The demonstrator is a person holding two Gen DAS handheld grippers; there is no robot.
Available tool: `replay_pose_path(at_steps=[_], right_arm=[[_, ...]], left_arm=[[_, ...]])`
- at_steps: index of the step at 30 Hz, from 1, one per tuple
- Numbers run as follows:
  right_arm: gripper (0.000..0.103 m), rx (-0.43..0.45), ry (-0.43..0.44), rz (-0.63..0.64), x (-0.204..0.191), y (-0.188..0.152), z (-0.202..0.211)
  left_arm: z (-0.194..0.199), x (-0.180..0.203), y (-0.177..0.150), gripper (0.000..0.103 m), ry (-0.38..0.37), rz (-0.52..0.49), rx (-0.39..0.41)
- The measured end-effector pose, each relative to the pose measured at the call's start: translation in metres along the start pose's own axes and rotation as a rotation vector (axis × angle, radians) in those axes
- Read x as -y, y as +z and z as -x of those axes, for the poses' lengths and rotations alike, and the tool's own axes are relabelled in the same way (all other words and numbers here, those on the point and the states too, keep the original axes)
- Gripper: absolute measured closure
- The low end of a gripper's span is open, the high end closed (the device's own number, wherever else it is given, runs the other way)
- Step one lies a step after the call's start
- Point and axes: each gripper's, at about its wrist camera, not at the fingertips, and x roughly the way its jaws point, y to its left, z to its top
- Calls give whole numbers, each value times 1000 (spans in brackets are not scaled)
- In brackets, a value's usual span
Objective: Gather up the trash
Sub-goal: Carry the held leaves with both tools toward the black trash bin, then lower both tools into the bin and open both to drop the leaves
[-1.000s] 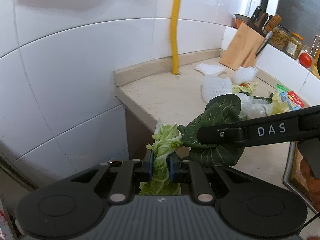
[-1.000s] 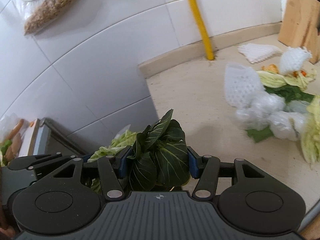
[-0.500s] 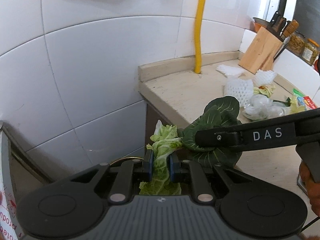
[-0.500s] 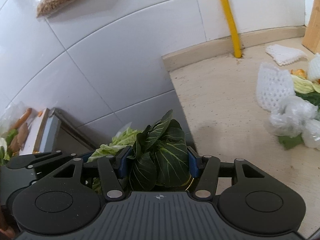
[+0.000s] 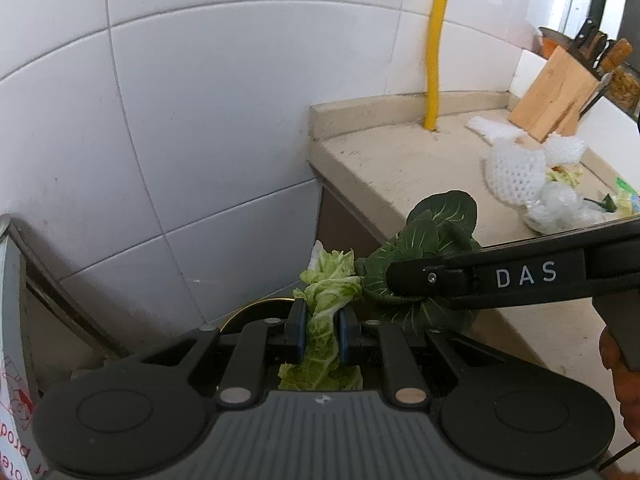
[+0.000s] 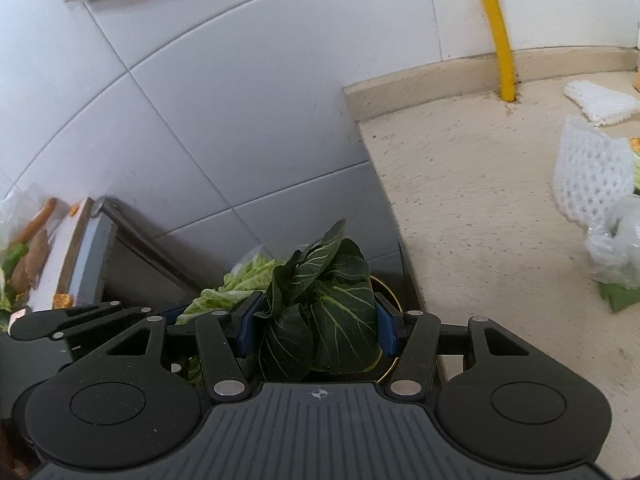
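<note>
The left gripper (image 5: 323,334) is clamped on a pale green cabbage leaf (image 5: 326,312), the blue pads (image 5: 301,332) pressing the leaf's stalk from both sides, with the frilled top standing up past the fingertips. Just beside it, the right gripper (image 6: 316,326) is closed on a bunch of dark green leaves (image 6: 320,312), its jaws held fairly wide by the bulk of the bunch. Both loads hang off the edge of the beige countertop (image 6: 480,208), in front of the white tiled wall (image 5: 200,140). A round gold-coloured rim (image 6: 386,292) shows below the dark leaves; what it belongs to cannot be told. Further along the countertop lie a white foam net (image 5: 514,170), crumpled clear plastic (image 5: 560,210) and more leaf scraps (image 5: 566,174), close together. A yellow pipe (image 5: 436,52) rises at the back wall, and a wooden knife block (image 5: 554,96) stands in the far corner.
</note>
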Motion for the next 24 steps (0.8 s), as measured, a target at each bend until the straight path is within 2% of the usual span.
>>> replay_pose_path(at_steps=[24], right_arm=[[40,-162,-11,31,-5,19,-81]], left_arm=[[-64,-30,-2,91,42,92,-156]])
